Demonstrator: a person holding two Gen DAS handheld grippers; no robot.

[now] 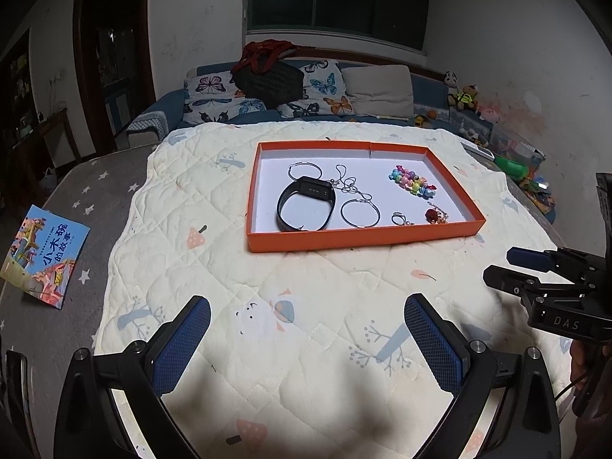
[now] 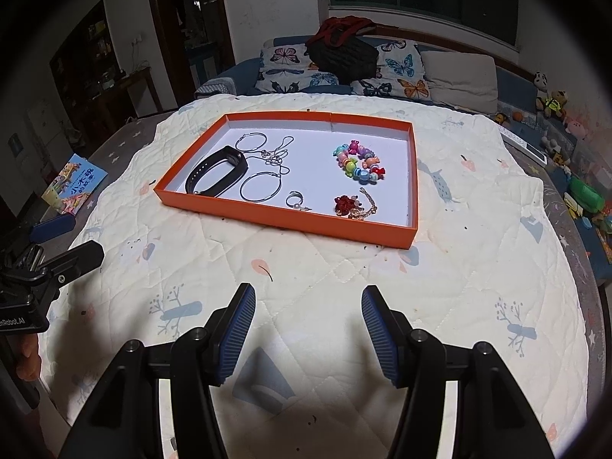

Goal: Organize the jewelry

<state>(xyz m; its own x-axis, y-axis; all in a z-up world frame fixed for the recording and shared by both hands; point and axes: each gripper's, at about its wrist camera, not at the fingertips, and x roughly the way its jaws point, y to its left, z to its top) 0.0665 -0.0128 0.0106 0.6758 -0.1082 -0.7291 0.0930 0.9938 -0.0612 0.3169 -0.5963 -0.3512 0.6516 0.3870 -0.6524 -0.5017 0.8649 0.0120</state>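
Orange tray [image 1: 359,238] on quilted cover [image 1: 229,267], 12 o'clock of left tool [image 1: 306,338], spread wide, empty. Contents: black watch band [image 1: 306,206], silver hoops [image 1: 360,212], bead bracelet [image 1: 412,181], ring [image 1: 398,218]. Right tool [image 1: 501,267] at 3 o'clock. Book [image 1: 42,256] at 9 o'clock.

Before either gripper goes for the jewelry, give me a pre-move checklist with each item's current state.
1. Left gripper jaws open and empty: ok.
2. Right gripper jaws open and empty: ok.
3. All jewelry inside the orange tray, none on the quilt: ok.
4. Black band free of other pieces: not ok, it touches the silver chain.
5. Beaded bracelet lying apart, easy to reach: ok.
6. Small ring separate from the red charm: ok.
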